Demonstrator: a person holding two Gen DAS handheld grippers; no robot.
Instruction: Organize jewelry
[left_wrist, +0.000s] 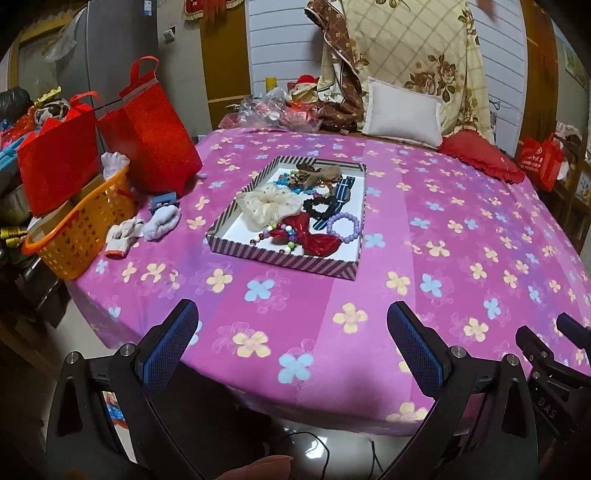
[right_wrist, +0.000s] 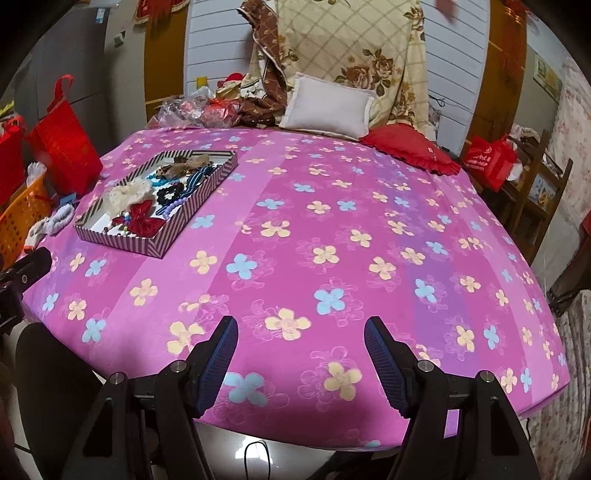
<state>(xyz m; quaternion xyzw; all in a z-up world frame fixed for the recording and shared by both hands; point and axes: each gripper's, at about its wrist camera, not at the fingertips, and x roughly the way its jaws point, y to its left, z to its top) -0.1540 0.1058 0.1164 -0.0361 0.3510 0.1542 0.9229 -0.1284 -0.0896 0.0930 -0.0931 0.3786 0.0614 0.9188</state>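
Observation:
A striped shallow box (left_wrist: 284, 258) lies on the pink flowered table cover (left_wrist: 332, 302). It holds a cream scrunchie (left_wrist: 267, 206), a red bow (left_wrist: 314, 236), a purple bead bracelet (left_wrist: 343, 225), a black scrunchie and other hair pieces. The box also shows in the right wrist view (right_wrist: 147, 245) at the left. My left gripper (left_wrist: 291, 317) is open and empty, hovering at the table's near edge, well short of the box. My right gripper (right_wrist: 301, 332) is open and empty over the near edge, right of the box.
An orange basket (left_wrist: 77, 236), red bags (left_wrist: 147, 129) and white gloves (left_wrist: 125, 230) crowd the table's left side. A white cushion (left_wrist: 402, 112), a red heart pillow (left_wrist: 480, 155) and plastic bags lie at the back. The right gripper (left_wrist: 554, 354) shows at the lower right.

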